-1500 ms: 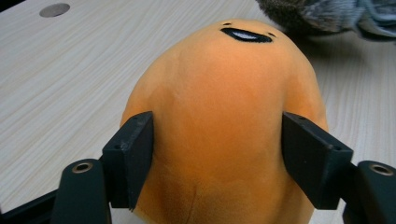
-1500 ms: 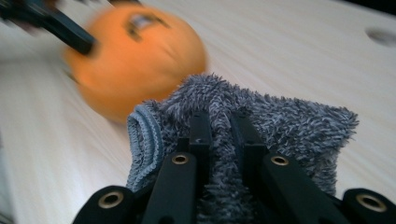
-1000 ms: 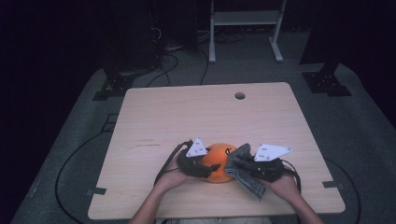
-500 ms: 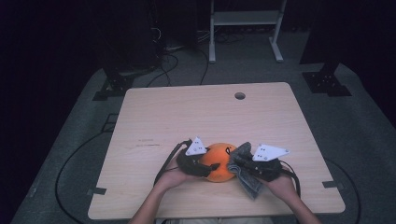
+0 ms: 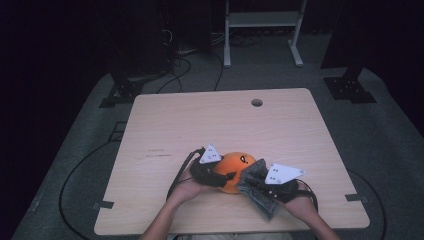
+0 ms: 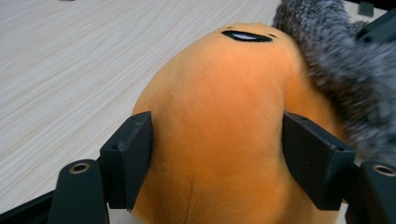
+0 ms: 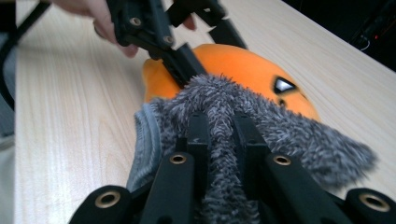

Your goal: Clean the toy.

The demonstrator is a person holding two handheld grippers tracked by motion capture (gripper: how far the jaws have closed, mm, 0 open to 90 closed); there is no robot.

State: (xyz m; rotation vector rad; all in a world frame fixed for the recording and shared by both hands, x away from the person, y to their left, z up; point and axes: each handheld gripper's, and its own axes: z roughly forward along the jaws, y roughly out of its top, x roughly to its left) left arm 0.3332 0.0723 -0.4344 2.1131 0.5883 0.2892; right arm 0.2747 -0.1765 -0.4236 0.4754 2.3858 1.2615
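Note:
An orange plush toy point(image 5: 235, 166) with a dark eye patch lies on the wooden table point(image 5: 200, 125) near its front edge. My left gripper point(image 5: 220, 177) comes at it from the left. Its jaws have just been opening, and the pads point(image 6: 135, 154) still touch the plush point(image 6: 224, 84) on both sides. My right gripper point(image 5: 254, 182) is shut on a grey fuzzy cloth point(image 5: 264, 206), which bunches between its jaws point(image 7: 223, 121). The cloth point(image 7: 299, 140) lies against the right side of the plush point(image 7: 243, 60). In the right gripper view the left gripper point(image 7: 205, 46) and a hand point(image 7: 98, 14) are behind the plush.
A round cable hole point(image 5: 257, 102) sits near the table's far edge. The table's far half and left side are bare wood. On the dark floor beyond are cables point(image 5: 185, 62), a white stand point(image 5: 260, 30) and black stand feet point(image 5: 350, 87).
The right gripper has shifted slightly left and toward the table's front with the grey cloth in it. The left gripper and the plush have stayed where they were.

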